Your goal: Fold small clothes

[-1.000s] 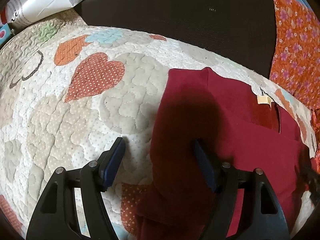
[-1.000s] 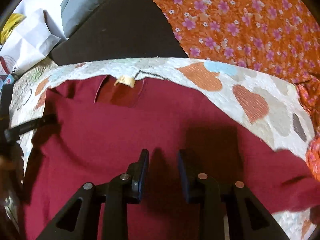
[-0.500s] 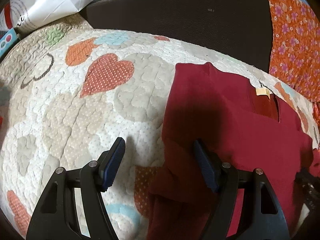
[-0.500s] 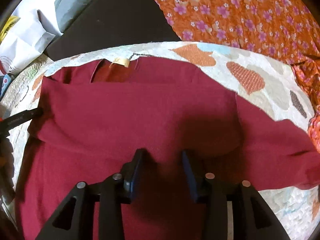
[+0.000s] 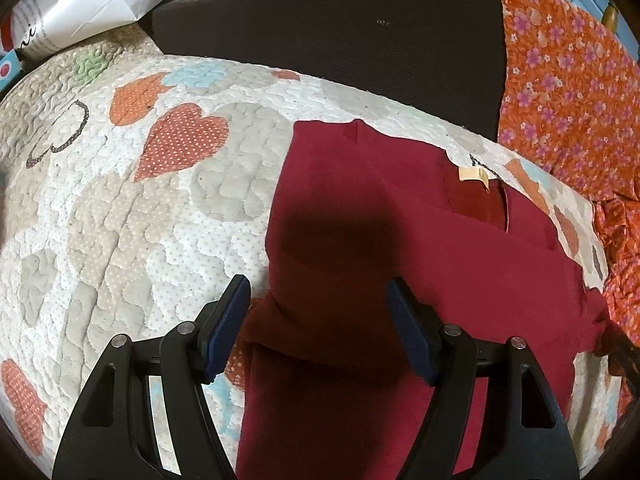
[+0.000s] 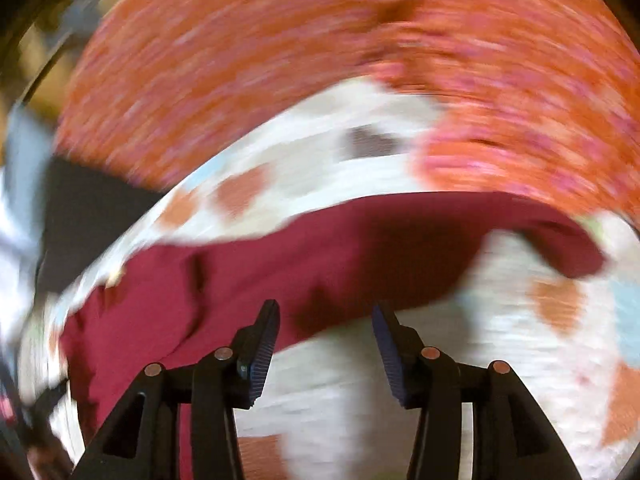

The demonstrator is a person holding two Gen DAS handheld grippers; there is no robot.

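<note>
A dark red garment [image 5: 400,264] lies flat on a quilted heart-patterned cover [image 5: 120,208], with a beige neck label [image 5: 472,175] at its far edge. My left gripper [image 5: 318,312] is open and empty, hovering over the garment's left side edge. In the blurred right wrist view, the garment's sleeve [image 6: 460,240] stretches to the right across the cover [image 6: 500,360]. My right gripper [image 6: 325,338] is open and empty, over the sleeve's near edge.
A dark brown cushion [image 5: 340,40] lies behind the cover. An orange flowered cloth [image 5: 568,92] lies to the right and fills the far part of the right wrist view [image 6: 280,60]. A white paper bag [image 5: 88,4] stands at the far left.
My right gripper has opened wider and swung quickly right, from the garment's body to its sleeve; its view is now blurred. My left gripper has stayed open and shifted slightly over the garment's left edge.
</note>
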